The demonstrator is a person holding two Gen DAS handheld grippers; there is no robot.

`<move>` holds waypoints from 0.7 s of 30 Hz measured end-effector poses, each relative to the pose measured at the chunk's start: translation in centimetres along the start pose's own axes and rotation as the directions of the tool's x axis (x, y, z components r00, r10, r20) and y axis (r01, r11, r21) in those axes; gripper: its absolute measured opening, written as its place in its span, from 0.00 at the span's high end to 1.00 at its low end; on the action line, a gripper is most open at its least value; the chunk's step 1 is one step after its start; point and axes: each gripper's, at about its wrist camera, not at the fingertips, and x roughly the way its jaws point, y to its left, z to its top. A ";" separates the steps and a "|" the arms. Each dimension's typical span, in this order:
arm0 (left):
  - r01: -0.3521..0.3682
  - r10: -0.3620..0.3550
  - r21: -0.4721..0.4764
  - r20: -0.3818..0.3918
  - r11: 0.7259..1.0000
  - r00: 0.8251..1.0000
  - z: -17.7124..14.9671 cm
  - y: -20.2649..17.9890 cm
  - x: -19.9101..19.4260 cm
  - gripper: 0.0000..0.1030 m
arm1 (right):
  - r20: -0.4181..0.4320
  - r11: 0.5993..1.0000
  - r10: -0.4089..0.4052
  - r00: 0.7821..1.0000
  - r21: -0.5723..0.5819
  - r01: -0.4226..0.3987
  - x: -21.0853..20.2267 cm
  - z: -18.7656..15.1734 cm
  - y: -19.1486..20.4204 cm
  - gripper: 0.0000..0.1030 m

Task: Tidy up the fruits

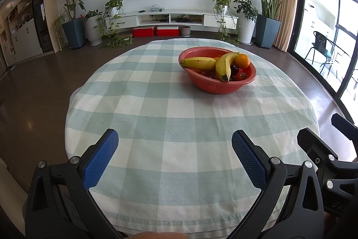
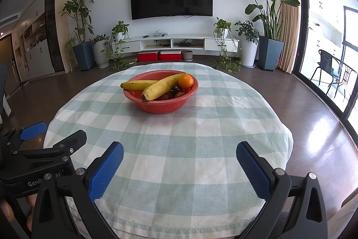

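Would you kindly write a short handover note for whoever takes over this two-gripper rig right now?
Left gripper: open, empty, held over the near edge of the round table with the green-and-white checked cloth.
Right gripper: open, empty, beside the left one, also at the near edge.
Fruit: two yellow bananas, one round orange, a dark plum-like fruit and small red fruits all lie piled in the red plastic bowl on the far half of the table.
Done: nothing is sorted out yet.
Left: take the fruits from the bowl and arrange them; the bananas on top probably come first.
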 end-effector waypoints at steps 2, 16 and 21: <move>-0.001 0.001 -0.001 0.000 1.000 1.000 0.0 0.0 0.0 0.00 | 0.000 1.000 0.000 1.000 0.000 0.000 0.0 0.0 0.0 0.00; 0.000 0.000 0.000 0.000 1.000 1.000 0.0 0.0 0.0 0.00 | -0.001 1.000 0.000 1.000 -0.001 0.000 -0.1 0.1 0.0 0.00; 0.001 -0.001 0.000 0.000 1.000 1.000 0.0 -0.1 0.0 0.00 | -0.003 1.000 0.001 1.000 0.000 -0.001 -0.2 0.2 0.0 0.00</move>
